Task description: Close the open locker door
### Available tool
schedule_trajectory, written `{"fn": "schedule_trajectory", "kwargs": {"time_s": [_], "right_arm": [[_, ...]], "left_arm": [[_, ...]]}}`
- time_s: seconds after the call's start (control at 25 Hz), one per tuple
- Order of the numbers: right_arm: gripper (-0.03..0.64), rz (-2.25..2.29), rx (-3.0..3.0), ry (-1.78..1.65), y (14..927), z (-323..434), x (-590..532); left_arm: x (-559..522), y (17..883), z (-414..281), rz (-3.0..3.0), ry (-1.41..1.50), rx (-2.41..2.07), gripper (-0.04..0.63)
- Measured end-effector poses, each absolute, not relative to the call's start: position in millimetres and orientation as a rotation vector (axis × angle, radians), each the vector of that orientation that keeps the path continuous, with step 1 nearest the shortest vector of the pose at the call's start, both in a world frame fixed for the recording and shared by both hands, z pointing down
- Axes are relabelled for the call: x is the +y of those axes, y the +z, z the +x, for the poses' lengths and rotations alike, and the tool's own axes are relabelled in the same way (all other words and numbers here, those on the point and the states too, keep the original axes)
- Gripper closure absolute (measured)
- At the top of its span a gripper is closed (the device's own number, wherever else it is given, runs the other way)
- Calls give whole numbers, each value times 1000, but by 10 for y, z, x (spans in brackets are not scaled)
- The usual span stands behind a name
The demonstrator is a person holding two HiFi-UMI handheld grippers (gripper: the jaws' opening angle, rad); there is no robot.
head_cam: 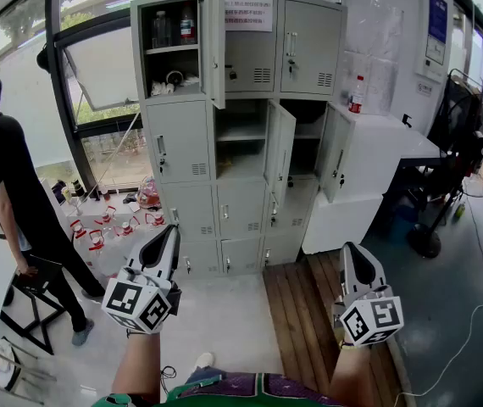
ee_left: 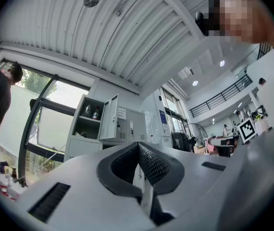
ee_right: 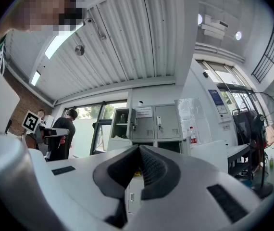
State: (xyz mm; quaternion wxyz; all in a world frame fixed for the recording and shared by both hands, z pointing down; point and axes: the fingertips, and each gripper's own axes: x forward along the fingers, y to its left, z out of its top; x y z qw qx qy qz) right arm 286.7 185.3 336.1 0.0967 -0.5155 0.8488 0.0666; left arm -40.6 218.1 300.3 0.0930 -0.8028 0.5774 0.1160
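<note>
Left gripper (head_cam: pixel 172 231): its two jaws are pressed together with nothing between them (its own view (ee_left: pixel 138 148) shows the dark pads touching). It is held low, in front of the locker and well apart from it.
Right gripper (head_cam: pixel 352 249): the jaws are together too and hold nothing, as its own view (ee_right: pixel 139 150) shows. It is low on the right, also well apart from the locker.
Locker (head_cam: pixel 178 142): tall and grey, with many small doors. It stands against the wall, next to the big window.
Top door (head_cam: pixel 214 45): at the top left, swung out wide.
Bottles (head_cam: pixel 188 25): on the shelf behind the top door.
Middle door (head_cam: pixel 280 155): open, in the middle row, with an empty-looking shelf box to its left.
Right door (head_cam: pixel 336 164): open as well, in the same row, at the locker's right edge.
White desk (head_cam: pixel 385 151): just right of the locker.
Red-cap bottle (head_cam: pixel 357 96): stands upright on the white desk, near the locker.
Person (head_cam: pixel 13 185): in black clothes, at the far left.
Wood floor (head_cam: pixel 309 329): a brown strip, seen between the two grippers.
</note>
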Motion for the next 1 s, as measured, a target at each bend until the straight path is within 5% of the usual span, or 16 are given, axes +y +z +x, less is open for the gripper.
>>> {"fn": "schedule_trajectory", "kwargs": {"time_s": [1.0], "right_arm": [[611, -1415, 2590, 104, 3441, 2488, 1310]], "left_arm": [[1890, 3049, -681, -2366, 326, 1816, 577]]}}
